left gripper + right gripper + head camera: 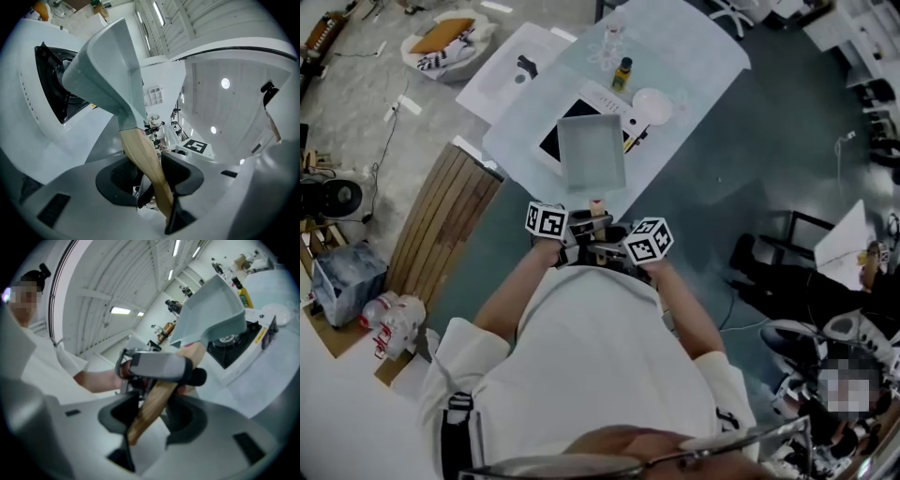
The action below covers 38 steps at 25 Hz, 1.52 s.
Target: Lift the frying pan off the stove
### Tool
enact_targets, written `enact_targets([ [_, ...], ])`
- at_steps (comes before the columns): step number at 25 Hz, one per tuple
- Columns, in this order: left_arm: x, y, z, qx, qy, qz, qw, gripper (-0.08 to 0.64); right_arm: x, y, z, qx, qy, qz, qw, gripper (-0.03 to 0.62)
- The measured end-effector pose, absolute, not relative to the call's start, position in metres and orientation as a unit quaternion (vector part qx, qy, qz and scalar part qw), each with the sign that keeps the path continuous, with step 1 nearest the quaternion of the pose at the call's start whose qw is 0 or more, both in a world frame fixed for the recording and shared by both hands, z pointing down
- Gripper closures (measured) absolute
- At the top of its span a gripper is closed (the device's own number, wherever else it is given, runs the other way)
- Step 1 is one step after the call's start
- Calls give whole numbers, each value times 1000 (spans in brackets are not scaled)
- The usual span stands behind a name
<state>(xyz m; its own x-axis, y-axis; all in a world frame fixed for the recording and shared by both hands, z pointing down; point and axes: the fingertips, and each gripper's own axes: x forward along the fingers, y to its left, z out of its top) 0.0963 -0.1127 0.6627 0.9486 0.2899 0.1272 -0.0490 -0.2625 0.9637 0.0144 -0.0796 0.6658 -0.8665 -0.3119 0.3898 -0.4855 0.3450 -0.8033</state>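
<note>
A person in a white shirt (591,356) holds the left tool (578,228) and the right tool (607,247) side by side on the wooden handle (598,202) of the grey frying pan (592,150), over the stove (551,142) on the far tabletop (694,66). In the left gripper view the jaws clamp the handle, with the pan apparently clear of the stove. The right gripper view shows the same grip, and the lift looks nearly complete.

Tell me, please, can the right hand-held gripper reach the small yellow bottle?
Probably not: that hand-held gripper holds the grey square frying pan's wooden handle, and the pan blocks the bottle.
</note>
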Motion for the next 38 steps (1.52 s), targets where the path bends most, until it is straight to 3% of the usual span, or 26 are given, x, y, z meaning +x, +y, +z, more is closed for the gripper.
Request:
enact_targets([
  [18,42,-16,620,808,38,118,577,374,-38,24,624,209,-845,482,100,394],
  [38,-61,-1,590,815,82,143,556,374,-143,31,596,258,-848,457,73,388],
])
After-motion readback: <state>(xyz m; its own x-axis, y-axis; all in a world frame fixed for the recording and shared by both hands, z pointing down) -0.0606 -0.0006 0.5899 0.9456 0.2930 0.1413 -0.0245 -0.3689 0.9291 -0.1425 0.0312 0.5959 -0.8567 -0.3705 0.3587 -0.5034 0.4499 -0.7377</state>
